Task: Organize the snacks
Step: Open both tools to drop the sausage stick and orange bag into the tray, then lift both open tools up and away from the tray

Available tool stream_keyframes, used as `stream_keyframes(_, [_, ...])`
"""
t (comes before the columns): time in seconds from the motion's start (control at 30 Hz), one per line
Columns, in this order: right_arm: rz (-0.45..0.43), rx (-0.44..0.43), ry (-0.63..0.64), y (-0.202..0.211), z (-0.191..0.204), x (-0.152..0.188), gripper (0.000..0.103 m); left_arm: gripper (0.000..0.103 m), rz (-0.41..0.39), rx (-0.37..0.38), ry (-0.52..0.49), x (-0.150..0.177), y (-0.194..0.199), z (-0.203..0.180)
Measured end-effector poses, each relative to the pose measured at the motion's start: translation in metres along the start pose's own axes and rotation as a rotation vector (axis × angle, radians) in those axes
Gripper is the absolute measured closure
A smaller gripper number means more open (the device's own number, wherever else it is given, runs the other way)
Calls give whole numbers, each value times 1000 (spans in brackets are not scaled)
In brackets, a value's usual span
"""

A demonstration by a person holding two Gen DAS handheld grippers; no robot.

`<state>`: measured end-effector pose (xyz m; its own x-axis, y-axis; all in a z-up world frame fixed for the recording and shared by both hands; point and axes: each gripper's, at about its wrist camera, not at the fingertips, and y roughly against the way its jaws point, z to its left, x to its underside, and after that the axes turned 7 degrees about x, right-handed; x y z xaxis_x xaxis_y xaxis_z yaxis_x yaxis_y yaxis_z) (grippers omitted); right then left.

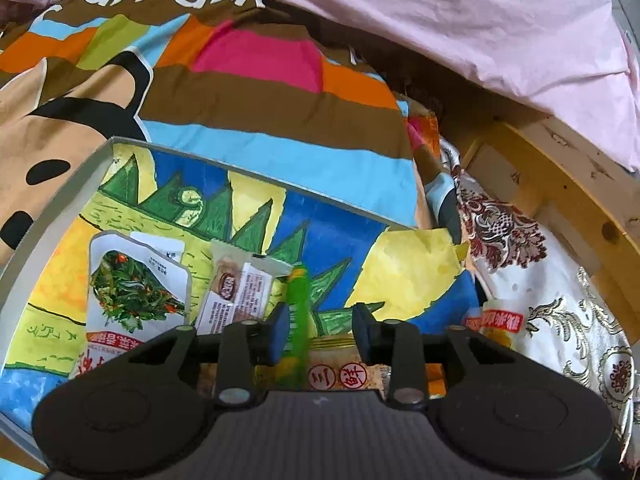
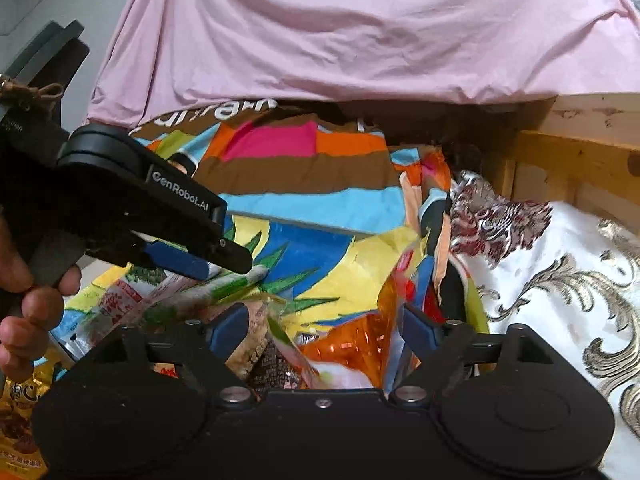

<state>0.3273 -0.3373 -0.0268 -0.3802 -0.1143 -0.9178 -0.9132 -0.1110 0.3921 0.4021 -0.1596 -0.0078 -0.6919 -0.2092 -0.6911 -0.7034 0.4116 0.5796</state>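
Note:
A grey-rimmed tray [image 1: 60, 196] with a painted liner lies on a colourful bedspread. In it are a white seaweed packet [image 1: 132, 292] and a beige bar packet [image 1: 236, 292]. My left gripper [image 1: 320, 330] is open; a blurred green stick packet [image 1: 298, 320] hangs between its fingers beside the left pad, contact unclear. In the right wrist view the left gripper [image 2: 224, 258] is over the green packet [image 2: 224, 286]. My right gripper [image 2: 324, 330] is open, above an orange foil packet [image 2: 356, 340] and other snacks.
A pink sheet [image 1: 480, 20] covers the far side. A white floral cloth [image 1: 560, 320] and a wooden frame [image 1: 580, 200] lie to the right. An orange-labelled packet [image 1: 500, 320] sits on the cloth. A yellow snack bag [image 2: 20, 420] is at lower left.

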Motion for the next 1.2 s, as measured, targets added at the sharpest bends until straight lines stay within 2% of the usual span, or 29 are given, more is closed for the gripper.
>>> stream_keyframes(0.17, [-63, 13, -28, 21, -2, -12, 9, 49, -23, 17, -8, -1, 15, -4])
stream_keyframes(0.23, [-92, 21, -34, 33, -2, -17, 6, 39, -44, 25, -20, -2, 25, -7])
stream_keyframes(0.37, [-140, 28, -49, 57, -2, -26, 1, 31, -92, 56, -28, -3, 53, -10])
stream_keyframes(0.53, [-186, 38, -21, 89, 3, -38, 1, 13, -166, 64, -29, -3, 94, -9])
stream_keyframes(0.73, [-210, 42, -29, 130, 8, -48, 1, 4, -205, 49, -32, 2, 143, -8])
stream_keyframes(0.9, [-232, 56, -30, 160, 17, -53, 1, 1, -230, 43, -19, 9, 178, -4])
stream_keyframes(1.2, [-233, 43, -29, 204, 40, -47, 1, 1, -291, -65, -42, 35, 240, 4])
